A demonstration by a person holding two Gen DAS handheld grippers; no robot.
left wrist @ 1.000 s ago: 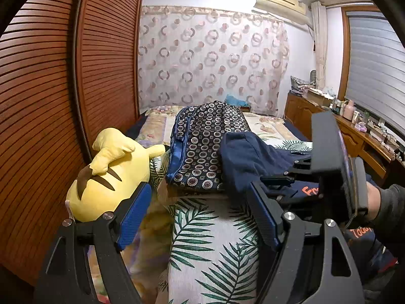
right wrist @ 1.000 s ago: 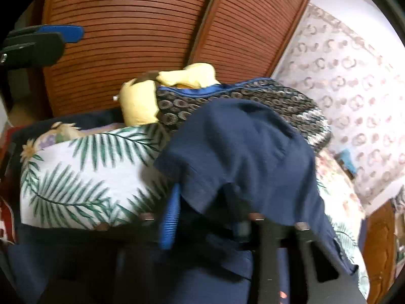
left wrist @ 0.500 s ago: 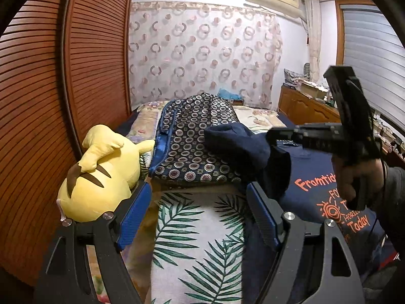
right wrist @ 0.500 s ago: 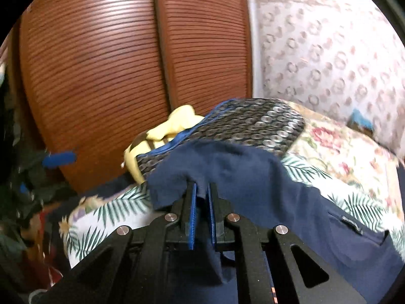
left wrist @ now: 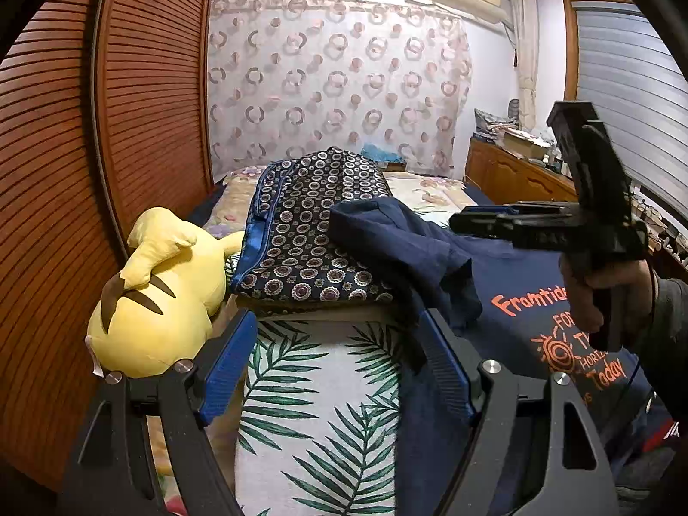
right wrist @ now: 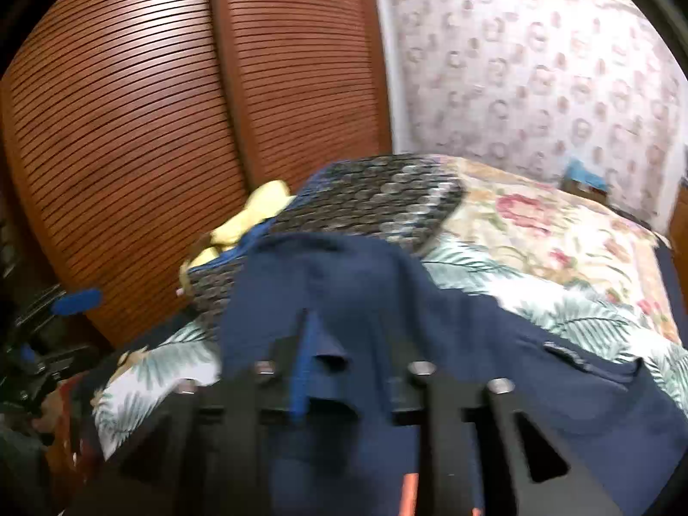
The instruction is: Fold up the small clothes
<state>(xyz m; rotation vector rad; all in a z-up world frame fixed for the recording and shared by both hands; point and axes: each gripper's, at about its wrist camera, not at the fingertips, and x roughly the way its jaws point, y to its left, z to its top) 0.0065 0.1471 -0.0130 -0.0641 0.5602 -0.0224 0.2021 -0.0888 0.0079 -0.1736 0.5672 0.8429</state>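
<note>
L gripper (left wrist: 331,370): lower centre, jaws wide, empty, over palm-print cover (left wrist: 309,408)
R gripper (right wrist: 344,370): jaws just opened, navy tee (right wrist: 344,284) betw pads, not pinched
Tee: mid-frame, sleeve flopped over dotted cushion (left wrist: 314,232)
Risk: sleeve fold slumps, bunches on cushion

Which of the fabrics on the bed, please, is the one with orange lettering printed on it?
The navy T-shirt, lying at the right under the right gripper; the folded circle-patterned fabric and palm-leaf cover carry only patterns.
</note>
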